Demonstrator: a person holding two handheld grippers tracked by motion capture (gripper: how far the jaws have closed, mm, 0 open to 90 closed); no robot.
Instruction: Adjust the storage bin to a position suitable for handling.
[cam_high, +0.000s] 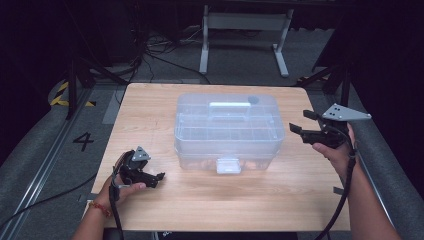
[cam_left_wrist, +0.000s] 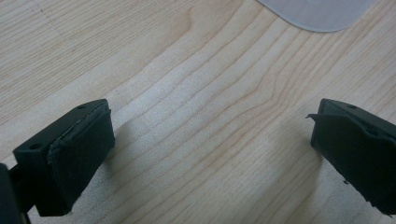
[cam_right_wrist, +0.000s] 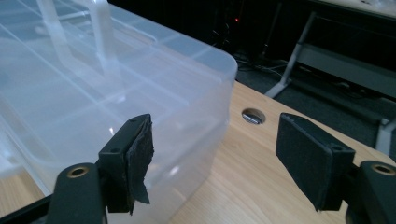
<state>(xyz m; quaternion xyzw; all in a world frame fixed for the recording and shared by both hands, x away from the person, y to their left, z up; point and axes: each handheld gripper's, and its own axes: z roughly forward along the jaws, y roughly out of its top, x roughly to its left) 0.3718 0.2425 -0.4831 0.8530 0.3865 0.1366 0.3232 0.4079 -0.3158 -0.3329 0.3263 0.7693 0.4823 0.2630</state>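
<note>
A lab: dark curtained surroundings, floor cables (cam_high: 165, 60), hazard tape (cam_high: 62, 95) and a numbered floor mark (cam_high: 83, 141).

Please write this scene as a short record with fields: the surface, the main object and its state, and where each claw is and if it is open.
surface: light wooden table
main object: clear plastic storage box, in the middle of the table
box lid: on, handle lying flat on top
box latch: white tab on the side facing the person
left claw: open, low over bare wood, near the box's front-left corner, holds nothing
right claw: open, beside the box's right end, apart from it, holds nothing
table detail: round hole past the box corner
</note>
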